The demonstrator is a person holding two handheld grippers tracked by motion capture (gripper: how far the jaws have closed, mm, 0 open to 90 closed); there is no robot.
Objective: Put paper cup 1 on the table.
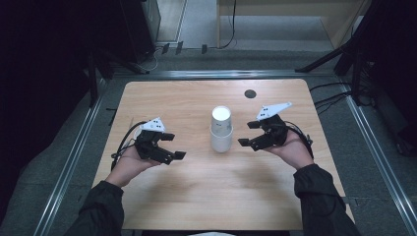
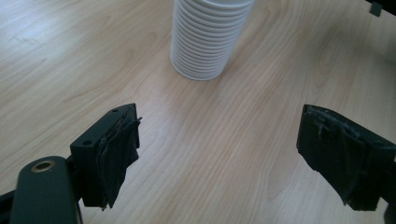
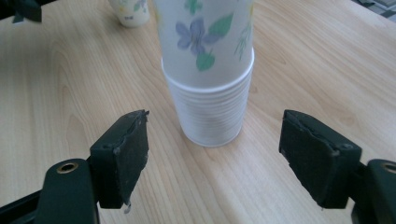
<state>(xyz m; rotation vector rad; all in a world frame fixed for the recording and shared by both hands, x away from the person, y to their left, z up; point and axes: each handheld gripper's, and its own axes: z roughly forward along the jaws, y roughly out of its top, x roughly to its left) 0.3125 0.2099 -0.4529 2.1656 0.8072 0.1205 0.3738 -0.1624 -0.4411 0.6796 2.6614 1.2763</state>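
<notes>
Cup stack (image 1: pixel 221 130) stands upright at centre of the high view, on the table (image 1: pixel 196 196). Paper cups, nested, mouths down; the ribbed rims pile into a white ridged column (image 2: pixel 201 42) at upper centre of the left gripper view. Top cup (image 3: pixel 205 32) sits proud of the rest, smooth-walled, printed with purple flowers and green leaves.

One loose cup (image 3: pixel 130 11), same print, stands apart at upper left of the right gripper view. Judged: one cup may already be off the stack; the bulk remains to be separated.

Right gripper (image 1: pixel 252 133), right of stack in the high view: jaws apart, nothing clamped, stack framed between them but beyond the tips (image 3: pixel 212 158). Left gripper (image 1: pixel 176 146), left of stack: jaws wide, empty, stack ahead and untouched (image 2: pixel 217 154). Neither touches a cup; the grasp is not yet made.

Pads black, rough, frayed at the edges. Table pale wood-grain laminate, rounded corners, dark round cap (image 1: pixel 250 94) near the far edge.
</notes>
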